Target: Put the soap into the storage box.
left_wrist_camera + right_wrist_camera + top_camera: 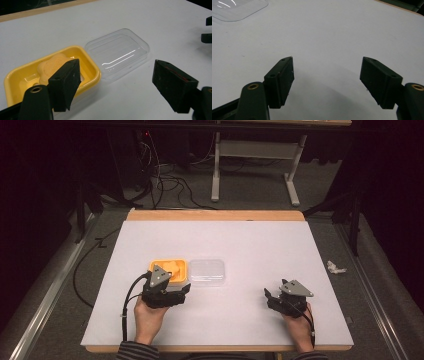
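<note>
While both grippers sit w/ jaws spread, holding nothing, left gripper (186, 291) is nearer the clear lid (206, 271), just beyond its tips; right gripper (268, 297) well apart. Yellow dish (180, 266) w/ soap (51, 65) touches lid's left edge.

Glossy yellow plastic tray (15, 75), clear lid (117, 53)

Open yellow soap box (169, 269) holding a yellow soap (51, 67), clear lid (207, 271) flat just beside it.
</note>
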Available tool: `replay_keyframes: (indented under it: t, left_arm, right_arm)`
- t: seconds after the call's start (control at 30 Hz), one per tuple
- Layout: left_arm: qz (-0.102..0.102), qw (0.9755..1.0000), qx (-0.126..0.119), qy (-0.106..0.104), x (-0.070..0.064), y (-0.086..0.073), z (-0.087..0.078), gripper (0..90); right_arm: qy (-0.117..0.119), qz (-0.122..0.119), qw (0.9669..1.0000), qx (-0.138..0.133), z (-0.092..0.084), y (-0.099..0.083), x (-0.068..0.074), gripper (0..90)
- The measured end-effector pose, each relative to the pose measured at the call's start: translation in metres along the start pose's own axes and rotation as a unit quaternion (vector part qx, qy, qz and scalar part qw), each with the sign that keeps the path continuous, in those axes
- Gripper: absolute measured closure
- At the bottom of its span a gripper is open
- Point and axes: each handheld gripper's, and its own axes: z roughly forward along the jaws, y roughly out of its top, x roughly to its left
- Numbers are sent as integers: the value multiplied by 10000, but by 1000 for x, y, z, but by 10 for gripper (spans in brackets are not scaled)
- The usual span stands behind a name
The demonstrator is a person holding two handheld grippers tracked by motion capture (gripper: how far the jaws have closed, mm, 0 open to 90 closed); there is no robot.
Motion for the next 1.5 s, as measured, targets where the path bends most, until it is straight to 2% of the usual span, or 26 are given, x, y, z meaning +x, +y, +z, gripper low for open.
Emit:
replay_keyframes:
  t: [0.7,0.97,1.5]
  left_arm:
    - [-74,9999,50,-138,-7,-7,-6,232]
    - [-78,9998,152,-128,-5,-13,-6,232]
    - [-159,9997,176,-103,-4,-23,-8,232]
  right_arm:
    - [-11,-1,10000,-26,0,0,0,278]
    - [-23,9,10000,-43,0,0,1,279]
    - [-20,-22,10000,-29,0,0,0,279]
